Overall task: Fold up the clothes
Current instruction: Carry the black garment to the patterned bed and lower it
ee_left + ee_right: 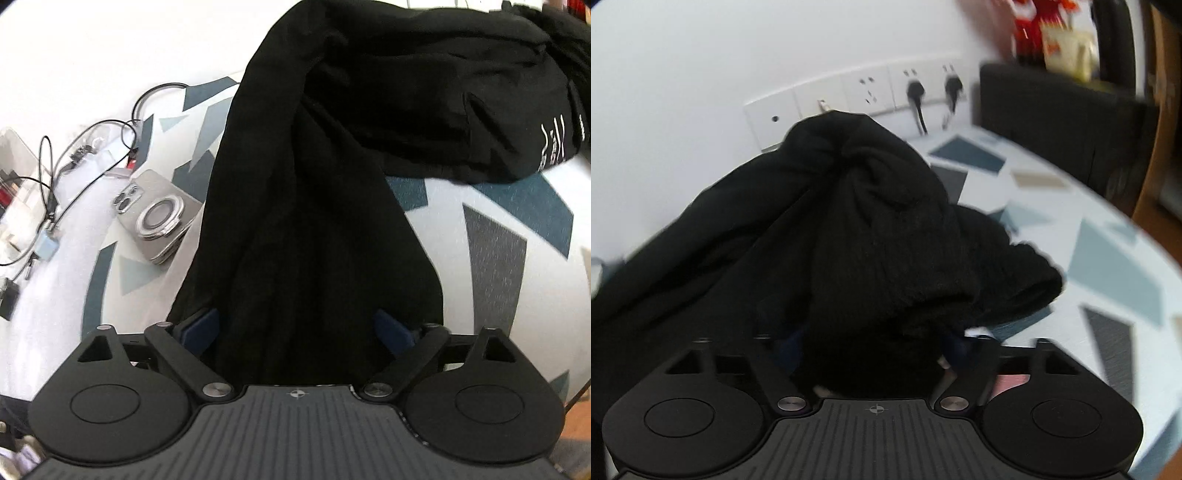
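A black garment (332, 184) with white print near its right edge hangs stretched from my left gripper (299, 328) up toward the far right, over a table with a blue and grey patterned cloth (498, 240). The left gripper's blue pads (201, 328) stand apart with the cloth bunched between them; the fabric hides the tips. In the right wrist view the same black garment (871, 240) is bunched over my right gripper (875, 343), which grips it and holds it above the table (1108, 266). Its blue pads (956, 347) barely show.
A grey phone (159, 218) with a ring holder lies left of the garment, beside tangled black cables and small adapters (48, 221). A white wall with a socket strip (871, 92) and two plugs stands behind. A dark chair back (1052, 122) is at the table's far right.
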The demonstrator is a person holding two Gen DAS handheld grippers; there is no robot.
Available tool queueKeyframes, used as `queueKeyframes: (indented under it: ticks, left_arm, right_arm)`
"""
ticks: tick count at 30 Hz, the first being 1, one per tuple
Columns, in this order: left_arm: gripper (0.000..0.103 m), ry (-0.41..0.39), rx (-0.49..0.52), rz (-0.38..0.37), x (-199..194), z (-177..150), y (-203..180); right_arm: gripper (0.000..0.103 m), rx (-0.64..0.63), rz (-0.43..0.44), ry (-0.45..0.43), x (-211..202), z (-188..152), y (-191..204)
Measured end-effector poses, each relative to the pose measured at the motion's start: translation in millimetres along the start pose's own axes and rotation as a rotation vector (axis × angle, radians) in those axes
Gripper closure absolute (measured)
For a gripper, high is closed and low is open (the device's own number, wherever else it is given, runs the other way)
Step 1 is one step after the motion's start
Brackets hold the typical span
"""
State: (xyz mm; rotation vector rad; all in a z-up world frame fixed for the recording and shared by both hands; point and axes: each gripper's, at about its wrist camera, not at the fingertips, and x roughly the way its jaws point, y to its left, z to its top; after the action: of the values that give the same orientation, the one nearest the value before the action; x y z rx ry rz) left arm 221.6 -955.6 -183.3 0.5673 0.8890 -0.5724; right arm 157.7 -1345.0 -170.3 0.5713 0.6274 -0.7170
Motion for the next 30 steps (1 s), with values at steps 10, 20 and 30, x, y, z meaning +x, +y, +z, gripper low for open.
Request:
queueKeyframes:
  ticks: [10,20,30]
  left_arm:
    - [0.098,-0.096,-0.088,0.097,-6,53,46]
    - [0.063,-0.302,-0.155,0.251,-31,115,40]
    - [0.037,-0.205,0.173,0.137,17,78,-24]
  right_arm:
    - [0.091,0.098,0.041,-0.178,-9,91,-34]
    - [0.04,0.189,0.026,-0.256,-1,100,-30]
    - [0.037,0.264,-0.029,0.008,29,12,-52]
